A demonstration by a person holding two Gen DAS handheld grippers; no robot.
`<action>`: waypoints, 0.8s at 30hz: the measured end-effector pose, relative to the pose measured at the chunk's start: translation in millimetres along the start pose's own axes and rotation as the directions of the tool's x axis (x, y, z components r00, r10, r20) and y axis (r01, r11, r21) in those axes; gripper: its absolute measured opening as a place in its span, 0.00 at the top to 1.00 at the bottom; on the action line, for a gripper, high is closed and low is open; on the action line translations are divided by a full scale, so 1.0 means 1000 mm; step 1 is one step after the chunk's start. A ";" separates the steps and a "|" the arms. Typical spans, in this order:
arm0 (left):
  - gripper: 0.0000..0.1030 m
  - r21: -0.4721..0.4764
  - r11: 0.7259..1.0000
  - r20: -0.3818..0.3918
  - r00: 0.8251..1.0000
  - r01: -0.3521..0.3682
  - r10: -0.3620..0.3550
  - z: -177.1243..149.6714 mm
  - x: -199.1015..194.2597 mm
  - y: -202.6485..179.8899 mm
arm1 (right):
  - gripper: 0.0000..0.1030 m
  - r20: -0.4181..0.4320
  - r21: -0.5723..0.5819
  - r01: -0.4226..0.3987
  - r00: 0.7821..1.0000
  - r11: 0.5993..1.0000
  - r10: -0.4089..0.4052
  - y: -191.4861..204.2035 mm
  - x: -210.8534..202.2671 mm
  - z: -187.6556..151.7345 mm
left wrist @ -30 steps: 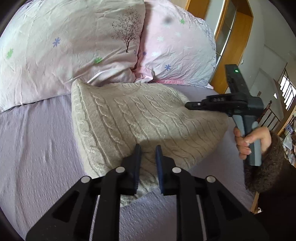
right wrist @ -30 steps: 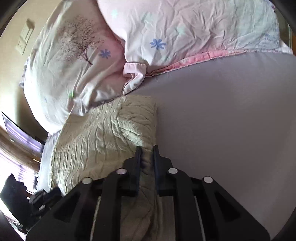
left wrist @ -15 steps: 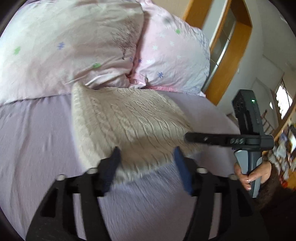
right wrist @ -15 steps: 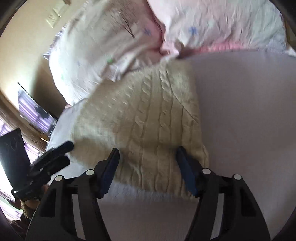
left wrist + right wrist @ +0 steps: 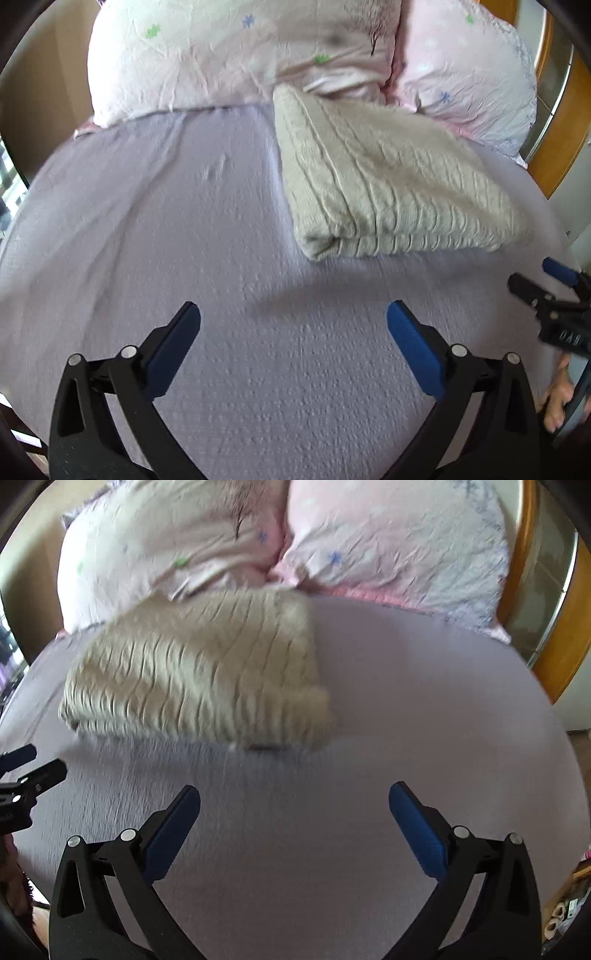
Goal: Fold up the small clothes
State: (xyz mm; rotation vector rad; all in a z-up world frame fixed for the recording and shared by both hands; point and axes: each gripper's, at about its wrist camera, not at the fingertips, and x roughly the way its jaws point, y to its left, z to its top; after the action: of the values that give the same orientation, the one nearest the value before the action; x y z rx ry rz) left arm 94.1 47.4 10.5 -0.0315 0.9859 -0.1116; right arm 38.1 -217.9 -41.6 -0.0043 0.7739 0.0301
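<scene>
lavender bed sheet [image 5: 166, 221] spans the bed. two floral pillows [image 5: 240, 55] sit at its head. folded cream cable-knit sweater [image 5: 388, 184] lies flat, touching the pillows. left gripper [image 5: 293, 321] and right gripper [image 5: 294, 801]: jaws spread wide, empty, apart from the sweater.

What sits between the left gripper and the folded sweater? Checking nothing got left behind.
Only bare bedsheet separates the left gripper from the sweater, seen in the left wrist view.
</scene>
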 end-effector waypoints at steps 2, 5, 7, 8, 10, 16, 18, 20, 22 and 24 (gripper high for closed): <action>0.02 -0.014 1.000 -0.022 1.000 0.007 -0.007 0.000 0.006 0.001 | 0.01 -0.025 0.006 -0.014 1.000 1.000 0.014 0.002 0.007 -0.003; 0.02 -0.003 1.000 -0.019 1.000 -0.024 0.024 -0.001 0.006 -0.002 | 0.01 -0.038 -0.013 0.013 0.999 1.000 -0.013 0.013 0.013 -0.007; 0.02 0.001 0.999 -0.021 0.999 -0.035 0.035 -0.001 0.007 -0.004 | 0.01 -0.033 -0.014 0.008 0.999 1.000 -0.008 0.017 0.013 -0.007; 0.02 0.005 0.999 -0.023 0.999 -0.043 0.043 0.000 0.007 -0.005 | 0.01 -0.035 -0.014 0.007 0.999 1.000 -0.007 0.018 0.013 -0.007; 0.02 0.014 0.998 -0.028 0.998 -0.057 0.057 0.000 0.009 -0.008 | 0.01 -0.031 -0.016 0.007 0.999 1.000 -0.007 0.021 0.012 -0.008; 0.02 0.025 0.995 -0.041 0.995 -0.092 0.093 0.001 0.011 -0.011 | 0.01 -0.037 0.001 -0.008 0.999 1.000 0.008 0.020 0.014 -0.007; 0.02 0.022 0.995 -0.041 0.995 -0.094 0.095 0.000 0.011 -0.012 | 0.01 -0.038 0.000 -0.009 0.999 1.000 0.009 0.019 0.014 -0.007; 0.02 0.020 0.995 -0.042 0.994 -0.097 0.098 0.000 0.010 -0.013 | 0.01 -0.038 0.000 -0.009 0.999 1.000 0.009 0.019 0.014 -0.007; 0.02 0.018 0.995 -0.044 0.994 -0.097 0.098 0.000 0.010 -0.013 | 0.01 -0.038 0.000 -0.009 0.999 1.000 0.009 0.019 0.014 -0.007; 0.02 0.018 0.995 -0.046 0.994 -0.097 0.098 0.000 0.010 -0.012 | 0.01 -0.037 0.000 -0.009 0.999 1.000 0.009 0.019 0.013 -0.007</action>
State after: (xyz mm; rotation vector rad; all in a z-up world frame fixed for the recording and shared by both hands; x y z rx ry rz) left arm 98.8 33.9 2.8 0.0338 1.0315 -0.0303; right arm 42.3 -198.3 -55.7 -0.0013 0.8114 0.0391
